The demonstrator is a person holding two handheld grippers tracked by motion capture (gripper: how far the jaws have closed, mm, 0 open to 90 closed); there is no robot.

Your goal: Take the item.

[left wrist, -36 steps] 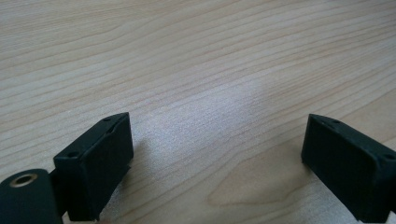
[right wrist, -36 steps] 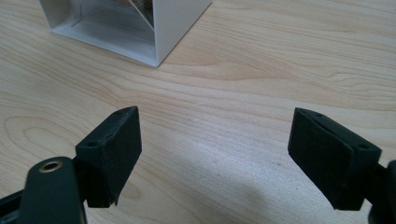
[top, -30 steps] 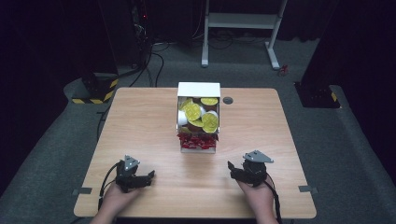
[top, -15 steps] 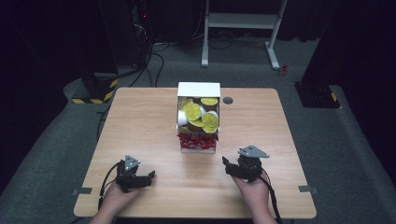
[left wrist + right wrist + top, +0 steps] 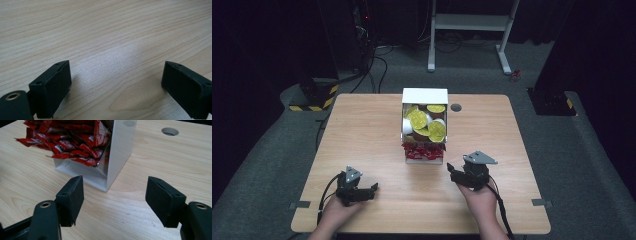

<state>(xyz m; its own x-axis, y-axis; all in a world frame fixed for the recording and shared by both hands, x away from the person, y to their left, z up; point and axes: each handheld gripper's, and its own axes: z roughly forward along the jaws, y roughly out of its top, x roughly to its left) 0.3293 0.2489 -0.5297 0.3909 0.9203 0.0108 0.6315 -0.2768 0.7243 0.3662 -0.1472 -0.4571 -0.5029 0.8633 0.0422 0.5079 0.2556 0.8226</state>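
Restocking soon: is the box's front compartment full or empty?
Full: red packets heap in the white box, spilling over its low front edge.

Box (image 5: 424, 131) mid-table (image 5: 362, 140), packets (image 5: 424, 150) in its front compartment, lidded cups (image 5: 426, 121) behind.

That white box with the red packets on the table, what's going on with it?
A person holds a gripper in each hand at a wooden table. The right gripper, jaws apart and just been closing with nothing between them, points at the white box of red packets. The left gripper sits open over bare wood.
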